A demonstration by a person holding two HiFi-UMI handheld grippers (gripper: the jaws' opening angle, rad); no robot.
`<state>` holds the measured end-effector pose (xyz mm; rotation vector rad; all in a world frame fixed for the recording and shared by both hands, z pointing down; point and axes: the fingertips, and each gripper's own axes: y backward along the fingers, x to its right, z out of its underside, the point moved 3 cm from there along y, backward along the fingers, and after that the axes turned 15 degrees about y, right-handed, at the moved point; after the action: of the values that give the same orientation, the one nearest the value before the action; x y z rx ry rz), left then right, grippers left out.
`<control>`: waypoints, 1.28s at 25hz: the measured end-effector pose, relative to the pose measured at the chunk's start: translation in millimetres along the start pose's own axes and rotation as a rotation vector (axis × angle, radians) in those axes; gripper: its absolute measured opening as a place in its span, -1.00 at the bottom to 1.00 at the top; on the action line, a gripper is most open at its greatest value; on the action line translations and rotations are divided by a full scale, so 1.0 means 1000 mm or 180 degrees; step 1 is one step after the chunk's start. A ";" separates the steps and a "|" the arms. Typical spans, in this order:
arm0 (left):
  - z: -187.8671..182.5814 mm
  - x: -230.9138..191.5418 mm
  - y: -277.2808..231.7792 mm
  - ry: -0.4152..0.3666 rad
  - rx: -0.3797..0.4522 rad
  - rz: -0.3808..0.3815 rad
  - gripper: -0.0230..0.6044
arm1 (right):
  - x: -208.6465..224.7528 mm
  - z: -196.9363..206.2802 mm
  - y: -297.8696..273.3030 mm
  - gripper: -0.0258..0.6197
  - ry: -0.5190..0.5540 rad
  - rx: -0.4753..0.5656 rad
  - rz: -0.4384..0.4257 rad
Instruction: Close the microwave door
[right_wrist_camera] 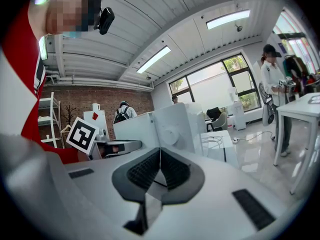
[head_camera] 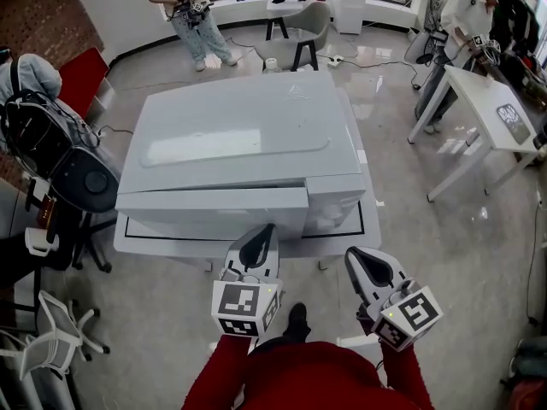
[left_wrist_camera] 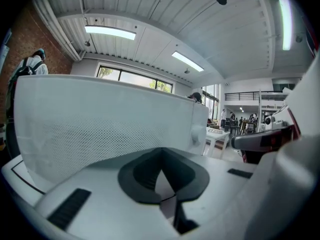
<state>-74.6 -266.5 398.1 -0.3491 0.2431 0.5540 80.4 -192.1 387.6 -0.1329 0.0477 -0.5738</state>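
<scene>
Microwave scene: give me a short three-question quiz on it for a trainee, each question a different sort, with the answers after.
1. True or false: the left claw and the right claw are both shut, with nothing between their jaws.
2. What colour is the microwave? A black, B white, C red.
3. Fill in the missing word: the microwave stands on a white ____ with a black line round its edge.

Key: 1 true. 2 B. 3 table.
</scene>
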 end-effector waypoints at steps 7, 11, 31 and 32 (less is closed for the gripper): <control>-0.002 -0.002 -0.011 0.0087 -0.0019 -0.0001 -0.89 | 0.003 0.000 0.003 -0.87 -0.0004 -0.0008 0.0018; -0.003 -0.002 -0.012 0.0055 -0.0005 -0.0018 -0.90 | 0.002 -0.001 0.003 -0.87 0.0024 -0.0008 0.0013; 0.002 -0.005 -0.024 0.0180 -0.0083 -0.0018 -0.90 | 0.002 0.005 0.006 -0.87 -0.0034 -0.0065 0.0042; 0.003 -0.006 -0.025 0.0184 -0.0083 -0.0032 -0.90 | 0.003 0.005 0.005 -0.87 -0.0017 -0.0043 0.0036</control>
<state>-64.9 -287.7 409.4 -0.3917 0.2898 0.5380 85.7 -188.8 392.0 -0.1474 0.0470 -0.5620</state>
